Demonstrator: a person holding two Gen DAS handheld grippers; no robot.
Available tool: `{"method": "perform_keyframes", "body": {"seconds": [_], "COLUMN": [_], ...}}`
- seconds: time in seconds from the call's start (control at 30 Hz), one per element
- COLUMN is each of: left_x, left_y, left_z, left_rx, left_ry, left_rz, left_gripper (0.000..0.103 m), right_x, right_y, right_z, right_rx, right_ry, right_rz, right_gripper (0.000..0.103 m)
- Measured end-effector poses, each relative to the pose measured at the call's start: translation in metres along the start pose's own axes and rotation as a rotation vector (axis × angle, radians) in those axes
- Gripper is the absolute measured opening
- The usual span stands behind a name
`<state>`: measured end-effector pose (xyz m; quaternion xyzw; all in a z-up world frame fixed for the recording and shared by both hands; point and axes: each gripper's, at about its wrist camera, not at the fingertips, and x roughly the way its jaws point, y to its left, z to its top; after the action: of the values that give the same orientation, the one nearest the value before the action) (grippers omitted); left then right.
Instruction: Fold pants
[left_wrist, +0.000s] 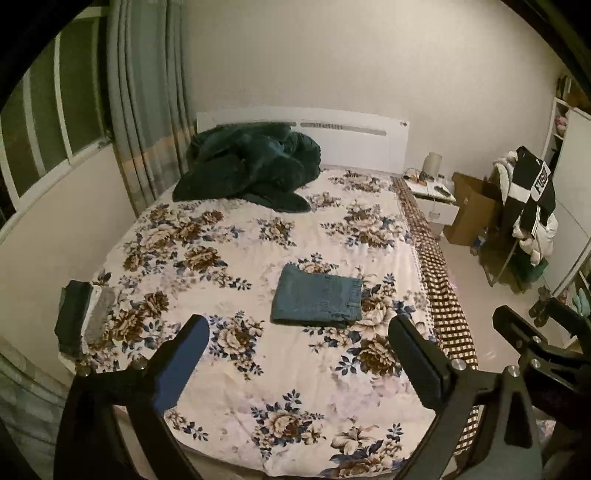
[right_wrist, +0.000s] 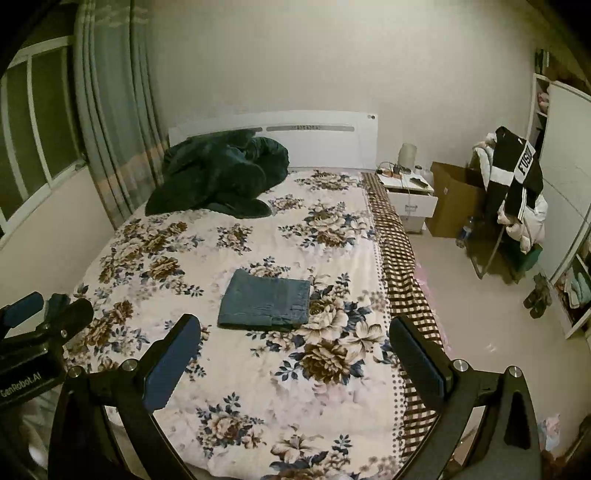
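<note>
The folded blue denim pants (left_wrist: 317, 296) lie as a flat rectangular packet mid-bed on the white floral-print quilt (left_wrist: 236, 236), closer to the foot end and the right edge than to the headboard, nothing touching them. Edges look roughly squared, so the fold reads as done or nearly done; the step in hand is judged to be backing off or a last tidy. The left gripper (left_wrist: 299, 363) hovers above the foot of the bed with both black fingers spread wide, gripping nothing; the right gripper (right_wrist: 295, 360) is the same, jaws apart and empty, well short of the pants. To do this well: keep both tools clear of the packet so it isn't dragged, and if any touch-up is needed, press down on the top layer rather than pinching a corner, since a pinch would likely lift and unfold the layers. Soft quilt underneath means a push could wrinkle it. At the left edge of the bed sits a small stack of dark and grey folded clothes (left_wrist: 83, 315), apart from the pants. A crumpled dark green duvet (left_wrist: 251, 170) is heaped by the white headboard (left_wrist: 354, 140). Containers: a brown cardboard box (right_wrist: 452, 199) stands on the floor beside the white bedside table (right_wrist: 410, 195), contents not visible; the white open shelf unit (right_wrist: 576, 291) at far right holds what looks like folded pale textiles, too small to tell further. A chair piled with black-and-white clothing (right_wrist: 517, 192) stands nearby.
</note>
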<state>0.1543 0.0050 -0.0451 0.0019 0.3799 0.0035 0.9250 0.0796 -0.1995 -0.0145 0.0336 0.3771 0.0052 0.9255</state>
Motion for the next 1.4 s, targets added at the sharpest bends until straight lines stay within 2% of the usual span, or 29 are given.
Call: {"method": "perform_keyframes", "body": {"seconds": [0.27, 0.9, 0.97, 1.4], "left_x": [-0.017, -0.03, -0.031, -0.022], "left_y": [0.006, 0.003, 0.0, 0.006], "left_z": [-0.01, -0.018, -0.018, -0.013], "left_rx": [0.02, 0.022, 0.024, 0.014], "left_ry": [-0.017, -0.021, -0.025, -0.012], "left_rz": [0.024, 0.032, 0.034, 0.036], "left_gripper": [0.099, 0.1, 0.102, 0.103], "right_x": [-0.036, -0.022, -0.021, -0.019], "right_y": [0.012, 0.004, 0.004, 0.003], "right_z": [-0.008, -0.013, -0.01, -0.011], "right_rx": [-0.01, -0.013, -0.016, -0.01], "right_ry": [-0.021, 0.004, 0.009, 0.008], "right_rz": [-0.006, -0.013, -0.01, -0.001], "right_gripper": [0.103, 0.103, 0.103, 0.103]}}
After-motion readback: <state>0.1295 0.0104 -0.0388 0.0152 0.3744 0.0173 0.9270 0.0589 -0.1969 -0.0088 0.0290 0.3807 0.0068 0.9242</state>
